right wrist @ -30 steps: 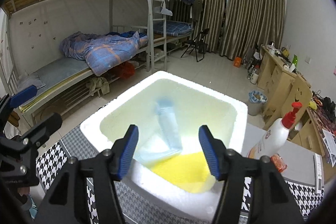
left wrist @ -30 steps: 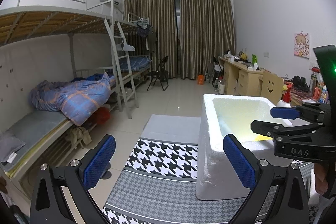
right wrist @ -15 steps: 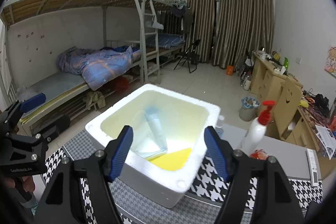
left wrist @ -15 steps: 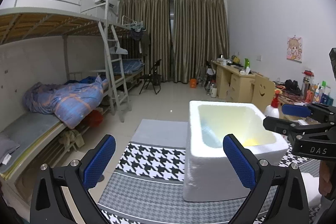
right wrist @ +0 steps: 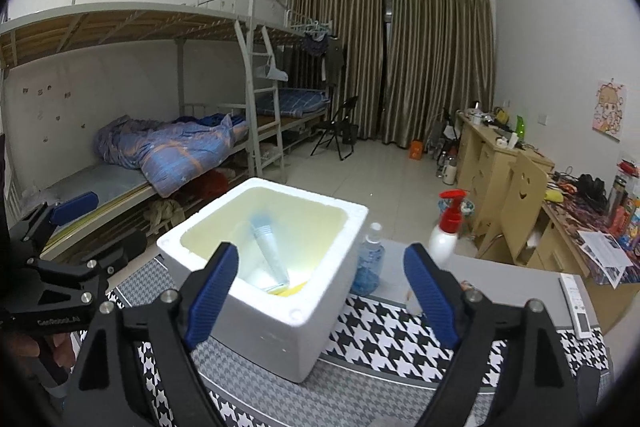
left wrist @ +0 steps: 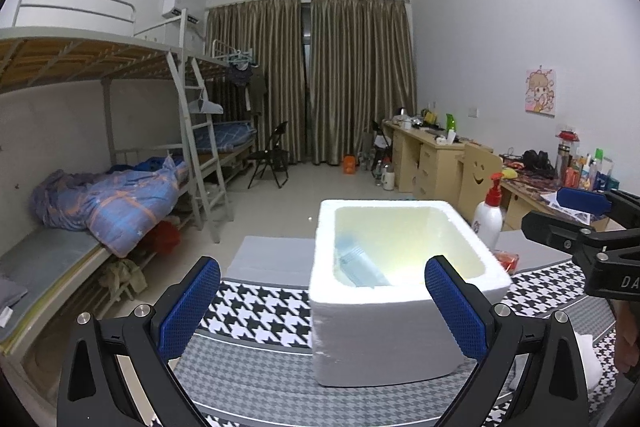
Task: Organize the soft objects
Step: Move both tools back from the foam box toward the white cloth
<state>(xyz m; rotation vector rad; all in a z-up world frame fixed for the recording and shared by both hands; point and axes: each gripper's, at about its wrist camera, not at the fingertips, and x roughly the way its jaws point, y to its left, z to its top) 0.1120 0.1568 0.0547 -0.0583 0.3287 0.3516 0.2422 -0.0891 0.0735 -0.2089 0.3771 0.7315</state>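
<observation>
Dorm room with bunk beds along one wall and desks opposite, work surface was a table under a houndstooth cloth; white foam box stood on it, open topped. Inside the box lay a pale blue tube, leaning cap-up against the inner wall, with a yellow soft item flat on the bottom beside its lower end, mostly hidden by the near rim. Both looked already stowed.

Right gripper was released, jaws just been opening, nothing between the pads, box merely seen through the gap. Left gripper also spread wide and empty, hovering on the near side of the box.

Outside the box, just beside its far wall: a blue spray bottle and a white pump bottle with a red top. An orange crinkly packet sat near the box corner; a remote lay well apart at the table edge.

Handling guess: tube probably light, squeezable, a bit slick, so best pinched across the body near the stiff cap end, not the crimped tail. Yellow piece likely limp and thin, take an edge or a bunched fold. Foam box is light and brittle, a firm pinch on the rim could dent it or drag it across the cloth
</observation>
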